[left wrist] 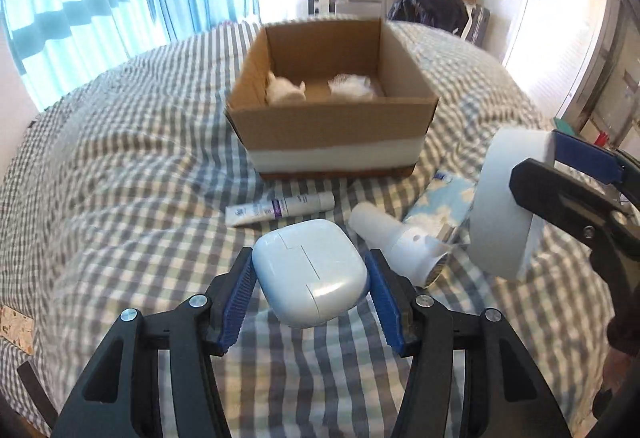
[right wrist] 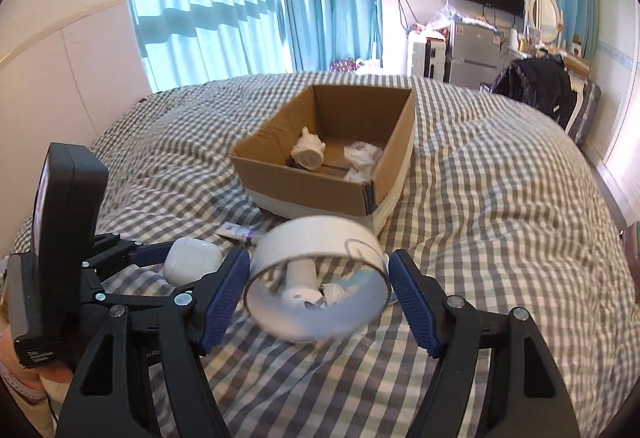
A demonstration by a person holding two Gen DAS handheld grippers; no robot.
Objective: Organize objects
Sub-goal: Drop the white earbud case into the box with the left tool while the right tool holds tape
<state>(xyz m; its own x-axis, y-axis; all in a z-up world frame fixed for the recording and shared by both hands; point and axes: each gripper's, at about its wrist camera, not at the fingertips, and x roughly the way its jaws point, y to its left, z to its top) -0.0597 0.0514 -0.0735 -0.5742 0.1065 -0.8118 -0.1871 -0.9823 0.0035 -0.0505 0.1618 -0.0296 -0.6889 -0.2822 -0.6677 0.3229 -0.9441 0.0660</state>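
Left claw [left wrist: 310,278] pinches one white case [left wrist: 311,272], right claw [right wrist: 318,284] pinches one tape roll [right wrist: 318,288]; one box [left wrist: 332,141] holds two white items.

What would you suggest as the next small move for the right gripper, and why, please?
Probably carry the wide white tape roll forward over the open cardboard box: the right gripper holds it lifted above the checked bedcover, and the box sits just beyond.
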